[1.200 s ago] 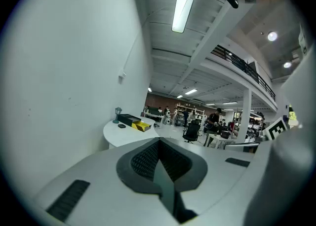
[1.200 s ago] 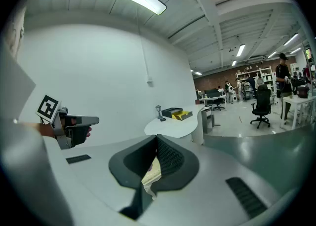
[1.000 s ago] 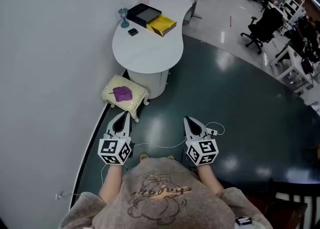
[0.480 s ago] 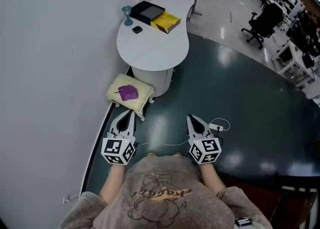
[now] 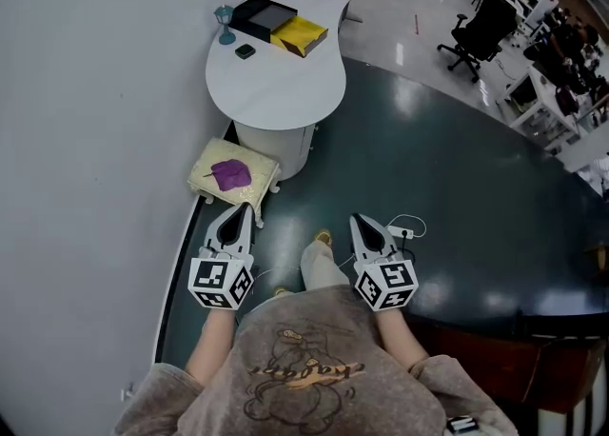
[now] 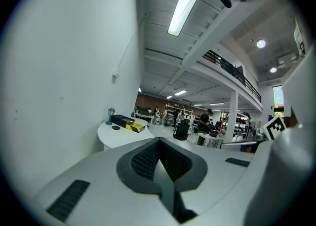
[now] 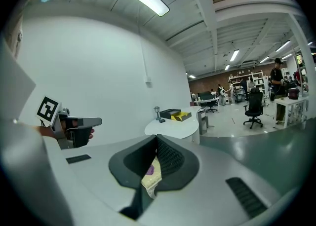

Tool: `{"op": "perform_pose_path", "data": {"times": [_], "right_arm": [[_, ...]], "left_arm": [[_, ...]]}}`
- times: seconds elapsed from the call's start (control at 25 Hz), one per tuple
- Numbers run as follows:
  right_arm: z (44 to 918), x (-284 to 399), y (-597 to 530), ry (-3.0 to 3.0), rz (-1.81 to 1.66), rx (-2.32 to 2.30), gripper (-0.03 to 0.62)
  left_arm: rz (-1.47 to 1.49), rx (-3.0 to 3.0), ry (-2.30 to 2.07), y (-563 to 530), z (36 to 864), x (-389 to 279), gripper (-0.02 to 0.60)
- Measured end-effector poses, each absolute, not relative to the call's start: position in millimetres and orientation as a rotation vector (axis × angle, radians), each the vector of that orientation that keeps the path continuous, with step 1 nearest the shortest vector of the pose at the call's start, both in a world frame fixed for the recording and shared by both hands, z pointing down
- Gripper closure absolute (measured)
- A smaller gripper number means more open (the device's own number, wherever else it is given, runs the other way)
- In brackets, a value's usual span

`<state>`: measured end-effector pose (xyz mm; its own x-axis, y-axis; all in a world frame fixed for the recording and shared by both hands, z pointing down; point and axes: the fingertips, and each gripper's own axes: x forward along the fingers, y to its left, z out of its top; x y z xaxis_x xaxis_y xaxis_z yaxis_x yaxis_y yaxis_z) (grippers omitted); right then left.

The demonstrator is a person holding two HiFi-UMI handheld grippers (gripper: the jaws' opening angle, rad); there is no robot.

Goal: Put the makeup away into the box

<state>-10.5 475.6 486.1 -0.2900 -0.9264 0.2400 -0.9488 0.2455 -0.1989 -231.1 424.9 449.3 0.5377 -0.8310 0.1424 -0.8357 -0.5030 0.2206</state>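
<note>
A black box (image 5: 264,15) and a yellow tray (image 5: 303,36) lie at the far end of a white rounded table (image 5: 276,91), with a small dark compact (image 5: 245,51) beside them. My left gripper (image 5: 240,208) and right gripper (image 5: 359,220) are held low in front of me, far short of the table, both shut and empty. The left gripper view shows the left gripper (image 6: 159,140) aimed towards the table (image 6: 116,137). In the right gripper view the right gripper (image 7: 157,136) points at the table (image 7: 173,127) and the black box (image 7: 170,113).
A stool with a yellow cushion (image 5: 211,169) bearing a purple object (image 5: 230,174) stands between me and the table, against the white wall. A small teal lamp figure (image 5: 225,23) is on the table. A white cable (image 5: 407,228) lies on the dark floor. Office chair (image 5: 473,36) far right.
My foot has stepped forward and now shows between the two grippers. Both grippers have moved on a little with me and stay shut.
</note>
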Motion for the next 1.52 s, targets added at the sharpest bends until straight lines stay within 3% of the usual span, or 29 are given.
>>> {"op": "perform_pose_path", "data": {"times": [0.72, 1.52], "right_arm": [[493, -7, 384, -2.471, 0.517, 1.78, 0.592], [491, 49, 218, -2.557, 0.593, 1.654, 0.592]], "left_arm": [[0.002, 2.479, -1.408, 337, 457, -223, 0.561], [0.041, 2.401, -1.532, 187, 446, -172, 0.561]]}}
